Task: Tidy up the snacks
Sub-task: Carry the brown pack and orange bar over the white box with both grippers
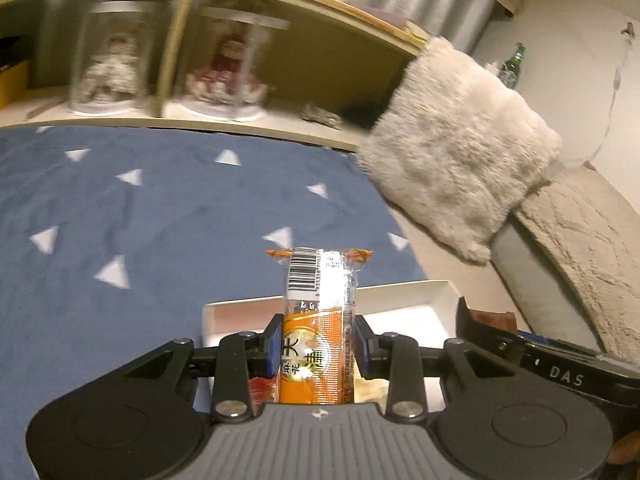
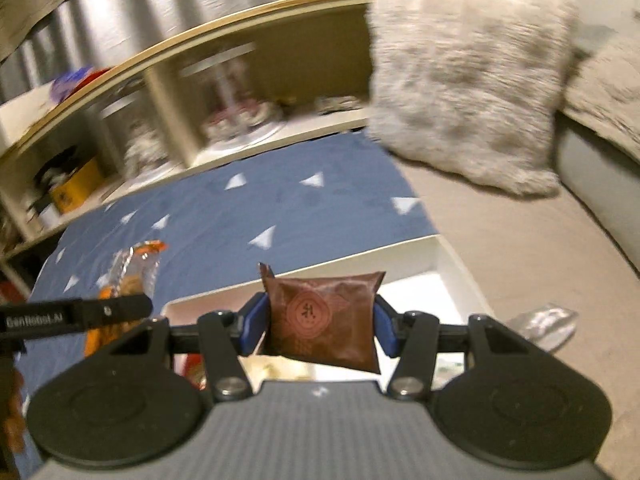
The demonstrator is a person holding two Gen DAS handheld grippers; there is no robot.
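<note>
Two snacks up, I'm holding both over white box [image 1: 436,294]. Left gripper [image 1: 316,346] pinching orange pack [image 1: 316,320], long axis running forward along fingers, barcode end pointing away. Right gripper [image 2: 318,320] squeezing brown pouch [image 2: 324,320] by its side edges, flat face toward camera. Box lying just below and ahead of both; right seeming more centred over it. Box already holding some wrappers, red one and pale ones, partly hidden. I'm judging next move: lowering into box.
</note>
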